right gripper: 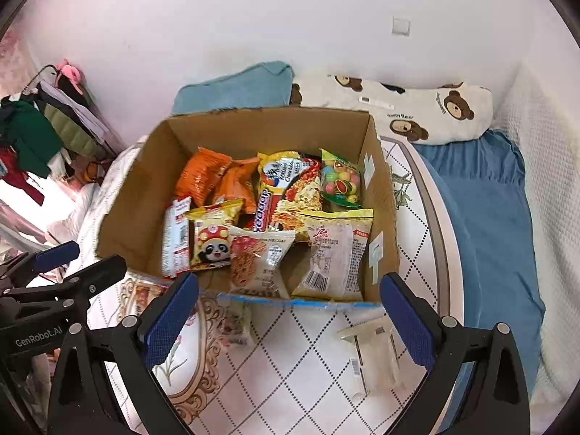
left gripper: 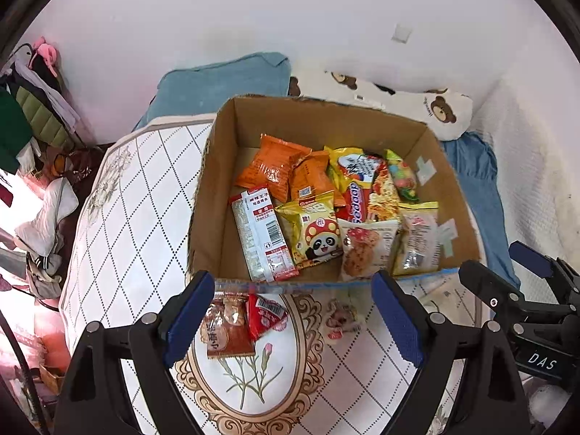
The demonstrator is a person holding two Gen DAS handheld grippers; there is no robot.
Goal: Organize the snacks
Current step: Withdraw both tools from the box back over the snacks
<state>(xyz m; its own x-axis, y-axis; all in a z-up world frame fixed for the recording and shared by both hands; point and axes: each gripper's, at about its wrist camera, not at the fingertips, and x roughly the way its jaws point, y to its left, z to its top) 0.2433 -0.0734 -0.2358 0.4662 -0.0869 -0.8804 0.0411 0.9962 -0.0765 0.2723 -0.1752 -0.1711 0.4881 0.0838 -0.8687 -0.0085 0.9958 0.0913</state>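
Both grippers hang spread wide, nothing between the pads. Left gripper (left gripper: 293,311) sits just short of the cardboard box (left gripper: 224,137) — box rim straight ahead of the jaws, packets piled inside. Loose snacks lie on the quilted cover (left gripper: 119,217) under and between the left jaws: a brown packet (left gripper: 226,333), a red packet (left gripper: 266,313) touching it, a small pink candy (left gripper: 340,320) nearer the right pad. Right gripper (right gripper: 290,311) has a clear wrapper (right gripper: 373,348) between its jaws. Likely step: pick up a loose packet. Judgement — drop straight down, pinch one packet only, lift clear of the rim before releasing
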